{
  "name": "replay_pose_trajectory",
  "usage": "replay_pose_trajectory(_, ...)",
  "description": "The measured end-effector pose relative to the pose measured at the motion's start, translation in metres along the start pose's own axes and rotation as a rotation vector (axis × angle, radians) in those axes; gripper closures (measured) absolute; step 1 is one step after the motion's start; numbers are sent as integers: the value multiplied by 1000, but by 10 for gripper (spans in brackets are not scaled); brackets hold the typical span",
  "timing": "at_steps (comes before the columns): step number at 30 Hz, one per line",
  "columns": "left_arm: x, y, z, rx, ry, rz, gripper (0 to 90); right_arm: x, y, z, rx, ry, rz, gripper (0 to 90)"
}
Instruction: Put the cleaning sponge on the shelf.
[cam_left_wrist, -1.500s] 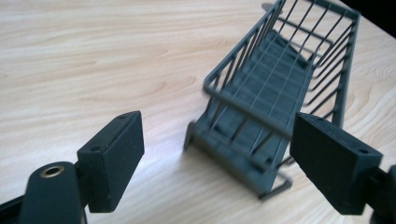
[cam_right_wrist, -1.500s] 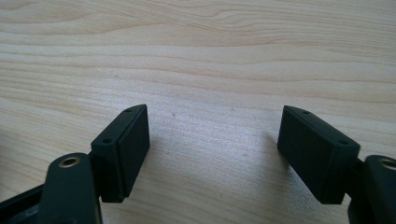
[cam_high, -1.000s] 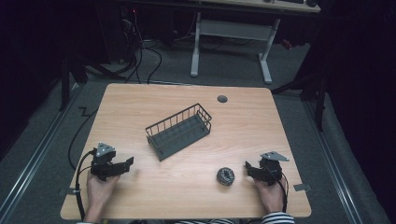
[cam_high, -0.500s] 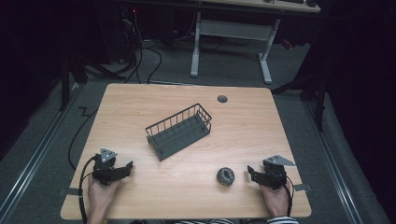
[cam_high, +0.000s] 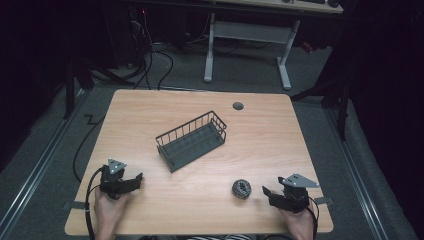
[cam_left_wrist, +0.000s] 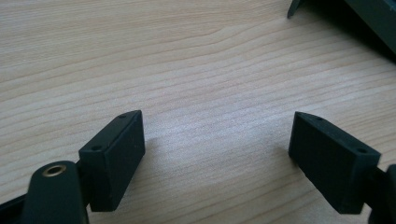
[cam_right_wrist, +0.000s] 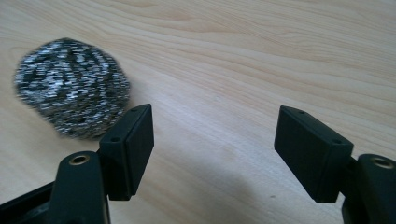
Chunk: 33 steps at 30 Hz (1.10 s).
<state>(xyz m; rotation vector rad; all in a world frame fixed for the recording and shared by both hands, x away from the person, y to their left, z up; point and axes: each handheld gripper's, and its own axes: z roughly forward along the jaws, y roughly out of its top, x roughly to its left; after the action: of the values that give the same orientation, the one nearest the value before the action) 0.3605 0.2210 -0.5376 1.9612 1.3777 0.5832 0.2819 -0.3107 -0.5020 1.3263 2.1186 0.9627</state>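
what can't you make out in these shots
- Basket: in the left gripper view the top right edge cuts off all but a dark corner.
- Scourer: blurred in the right gripper view, its near side behind a jaw; small in the high view.
- Grommet: too small in the high view to tell hole from cap.

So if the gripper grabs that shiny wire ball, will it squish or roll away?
The steel scouring ball looks like loosely coiled wire, so it would probably squash a little and feel light. Its rough strands should catch on the pads rather than slip. Being rounded, it might roll a bit if nudged, though it seems to sit slightly flattened on the table.
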Motion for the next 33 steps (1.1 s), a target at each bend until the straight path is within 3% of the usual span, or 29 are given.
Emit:
replay_pose_trajectory(12, 0, 0, 0, -1, 3, -1, 186, 31, 8, -9, 0, 117, -90, 279)
replay_pose_trajectory(19, -1, 0, 0, -1, 3, -1, 185, 47, 18, 7, 17, 205, -124, 267)
replay_pose_trajectory(28, -1, 0, 0, -1, 3, -1, 185, 57, 25, 30, 44, 225, -144, 271)
replay_pose_trajectory(33, -1, 0, 0, -1, 3, -1, 185, 58, 26, 36, 31, 219, -133, 298)
